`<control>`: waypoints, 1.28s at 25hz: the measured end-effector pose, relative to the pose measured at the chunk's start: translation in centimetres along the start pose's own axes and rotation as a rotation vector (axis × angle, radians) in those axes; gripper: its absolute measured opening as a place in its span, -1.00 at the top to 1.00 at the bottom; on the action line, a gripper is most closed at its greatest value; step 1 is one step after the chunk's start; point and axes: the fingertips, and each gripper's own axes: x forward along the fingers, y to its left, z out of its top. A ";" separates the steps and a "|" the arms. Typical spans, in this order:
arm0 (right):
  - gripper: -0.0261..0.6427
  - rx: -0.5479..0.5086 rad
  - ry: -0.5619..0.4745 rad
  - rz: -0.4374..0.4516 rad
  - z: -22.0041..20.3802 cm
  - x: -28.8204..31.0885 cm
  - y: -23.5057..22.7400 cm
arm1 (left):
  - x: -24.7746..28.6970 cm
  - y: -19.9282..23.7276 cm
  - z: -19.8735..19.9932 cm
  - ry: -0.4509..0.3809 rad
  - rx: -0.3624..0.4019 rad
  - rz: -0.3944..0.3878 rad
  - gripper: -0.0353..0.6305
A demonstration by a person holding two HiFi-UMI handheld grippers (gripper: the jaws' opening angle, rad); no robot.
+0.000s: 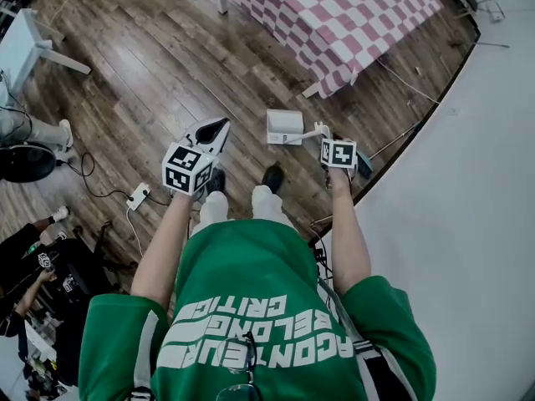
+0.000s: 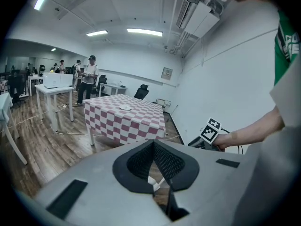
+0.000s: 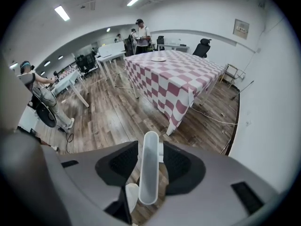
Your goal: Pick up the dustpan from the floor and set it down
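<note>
The white dustpan (image 1: 284, 126) sits on the wooden floor in front of the person's shoes. Its thin handle (image 1: 311, 134) reaches right, up to my right gripper (image 1: 324, 132). In the right gripper view the handle (image 3: 149, 166) stands upright between the jaws of my right gripper (image 3: 150, 144). It lies close to the left pad with a gap on the right, so the jaws are open around it. My left gripper (image 1: 221, 126) hovers left of the dustpan. In its own view my left gripper (image 2: 153, 145) has its tips together and holds nothing.
A table with a red-and-white checked cloth (image 1: 334, 15) stands just beyond the dustpan. A white wall (image 1: 468, 182) runs along the right. A power strip with cables (image 1: 138, 196) lies on the floor at the left, near a dark fan base (image 1: 21, 161).
</note>
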 end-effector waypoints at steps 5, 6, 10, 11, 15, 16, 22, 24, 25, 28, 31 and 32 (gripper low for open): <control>0.46 0.024 -0.142 -0.029 2.3 -5.0 -0.4 | -0.2 -0.5 1.1 -0.039 -0.011 -0.012 0.89; 0.46 0.030 -0.171 -0.027 2.8 -5.9 -0.4 | -0.2 -0.7 1.3 -0.047 -0.013 -0.017 0.89; 0.49 0.053 -0.275 -0.021 4.4 -9.8 -0.1 | -0.1 -1.6 1.7 -0.072 -0.027 -0.029 0.89; 0.51 0.056 -0.300 -0.022 4.9 -10.7 0.0 | 0.0 -1.6 1.9 -0.080 -0.031 -0.029 0.89; 0.66 0.062 -0.383 -0.034 6.7 -14.0 0.3 | 0.3 -1.5 3.1 -0.110 -0.033 -0.024 0.89; 0.73 0.062 -0.401 -0.037 7.1 -14.7 0.4 | 0.3 -1.5 3.4 -0.114 -0.026 -0.021 0.89; 0.90 0.046 -0.524 -0.001 8.9 -18.4 2.1 | -0.3 -1.5 4.7 -0.143 -0.004 0.006 0.89; 0.90 0.040 -0.540 0.017 9.2 -19.2 2.9 | -0.3 -1.6 5.3 -0.161 -0.019 0.004 0.89; 0.90 0.036 -0.545 0.024 9.4 -19.4 3.2 | -0.3 -1.7 5.5 -0.166 -0.022 0.000 0.89; 0.90 0.018 -0.559 0.042 9.9 -20.0 4.2 | 0.0 -2.1 5.9 -0.165 -0.013 -0.015 0.89; 0.90 0.002 -0.561 0.052 10.0 -20.3 4.8 | 0.2 -2.3 6.1 -0.163 -0.008 -0.025 0.89; 0.90 0.000 -0.562 0.054 10.0 -20.4 4.9 | 0.3 -2.3 6.1 -0.162 -0.007 -0.026 0.89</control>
